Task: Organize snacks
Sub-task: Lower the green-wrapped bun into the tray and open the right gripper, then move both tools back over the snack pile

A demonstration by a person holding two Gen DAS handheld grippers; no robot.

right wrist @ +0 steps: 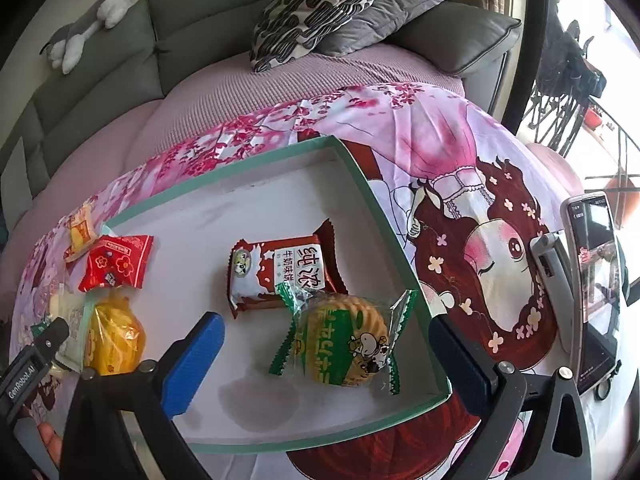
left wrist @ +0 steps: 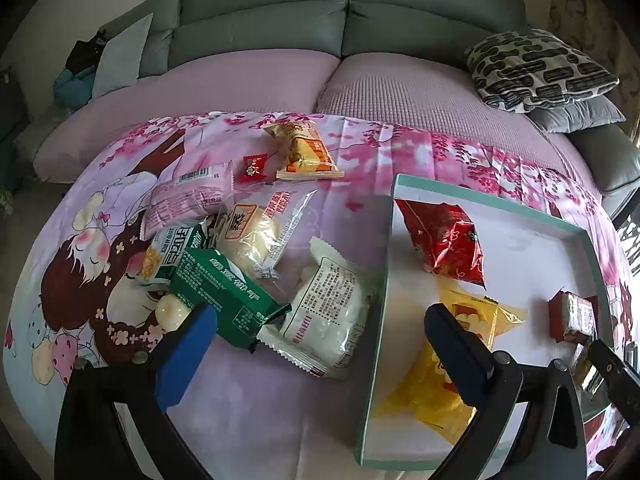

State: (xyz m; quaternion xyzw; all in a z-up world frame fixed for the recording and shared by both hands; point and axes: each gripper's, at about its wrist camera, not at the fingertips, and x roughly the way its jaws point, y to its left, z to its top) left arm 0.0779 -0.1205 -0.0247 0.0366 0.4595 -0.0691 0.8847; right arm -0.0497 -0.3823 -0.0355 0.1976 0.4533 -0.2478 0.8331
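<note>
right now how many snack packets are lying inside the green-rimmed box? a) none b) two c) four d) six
c: the right wrist view shows four inside the green-rimmed box: the red packet, the yellow packet, the brown-and-white biscuit pack and the round biscuit in green wrapping; the other snacks lie outside it on the printed cloth.

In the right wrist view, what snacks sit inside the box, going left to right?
Inside the green-rimmed white box: yellow plastic-wrapped snack → red flower-print packet → dark red and white milk biscuit pack → round biscuit in a clear, green-edged wrapper.
</note>
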